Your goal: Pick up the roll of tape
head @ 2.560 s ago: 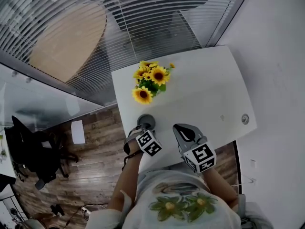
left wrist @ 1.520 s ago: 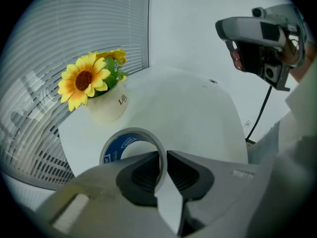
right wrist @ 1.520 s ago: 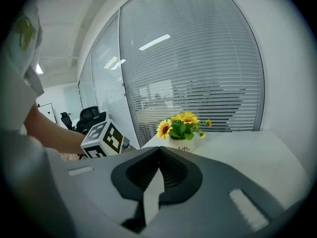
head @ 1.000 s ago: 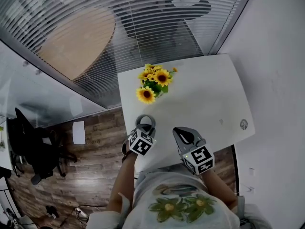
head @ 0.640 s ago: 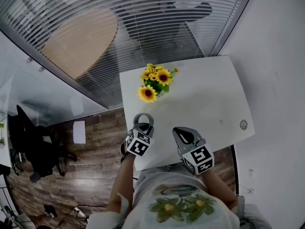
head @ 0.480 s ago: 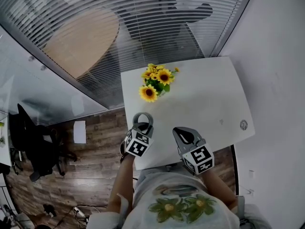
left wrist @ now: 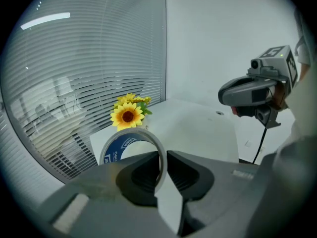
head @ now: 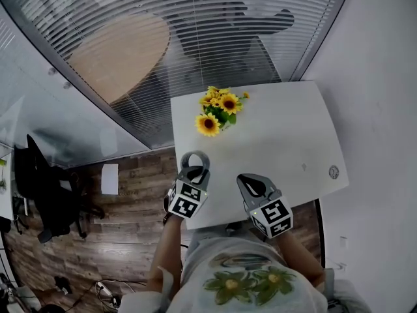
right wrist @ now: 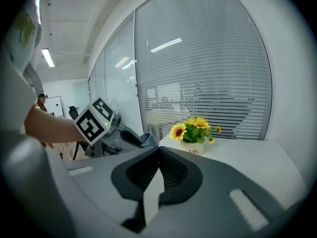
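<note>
The roll of tape (head: 195, 153), a pale ring with a blue inner core (left wrist: 115, 150), hangs upright in the air above the white table's (head: 280, 139) front left corner. My left gripper (head: 195, 173) is shut on the ring's wall, one jaw inside the ring and one outside (left wrist: 162, 158). In the right gripper view the left gripper (right wrist: 134, 139) shows at the left with a bit of the blue core (right wrist: 145, 137). My right gripper (head: 249, 183) hovers over the table's front edge, shut with nothing between its jaws (right wrist: 158, 151).
A small pot of sunflowers (head: 219, 109) stands at the table's far left, close beyond the tape (left wrist: 128, 115). A small round disc (head: 333, 171) sits near the table's right edge. Slatted blinds back the table; a white wall runs along the right.
My left gripper has risen with the tape roll held in it, lifting it off the table's corner and tilting. The right gripper has barely shifted.
</note>
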The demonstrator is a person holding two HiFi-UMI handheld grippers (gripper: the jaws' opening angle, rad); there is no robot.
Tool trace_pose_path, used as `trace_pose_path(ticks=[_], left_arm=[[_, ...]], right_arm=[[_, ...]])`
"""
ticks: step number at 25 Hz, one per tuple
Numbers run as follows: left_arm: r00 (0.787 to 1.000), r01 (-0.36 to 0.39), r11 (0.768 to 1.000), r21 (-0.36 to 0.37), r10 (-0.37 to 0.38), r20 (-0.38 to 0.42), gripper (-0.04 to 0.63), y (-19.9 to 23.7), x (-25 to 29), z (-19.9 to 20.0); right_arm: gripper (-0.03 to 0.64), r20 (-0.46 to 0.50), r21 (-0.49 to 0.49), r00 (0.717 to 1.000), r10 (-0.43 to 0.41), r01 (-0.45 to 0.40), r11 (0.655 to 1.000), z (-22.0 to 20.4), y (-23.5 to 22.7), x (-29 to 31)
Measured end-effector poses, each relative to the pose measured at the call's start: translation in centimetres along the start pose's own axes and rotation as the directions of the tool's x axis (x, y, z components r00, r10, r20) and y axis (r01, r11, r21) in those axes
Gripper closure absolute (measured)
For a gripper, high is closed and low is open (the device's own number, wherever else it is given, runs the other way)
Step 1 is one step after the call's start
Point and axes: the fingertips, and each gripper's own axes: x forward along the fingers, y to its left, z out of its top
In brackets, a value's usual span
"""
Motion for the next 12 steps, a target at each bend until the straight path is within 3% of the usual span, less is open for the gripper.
trace_pose_path(ticks=[12], left_arm=[[0.987,-0.052,0.999,0.011,0.050,0.153,0.540,-2.9,-5.2,2.1]], right_arm=[[0.617,0.044,-0.018,0.999,0.019,-0.018,1.000,-0.4,2.8,-2.5]])
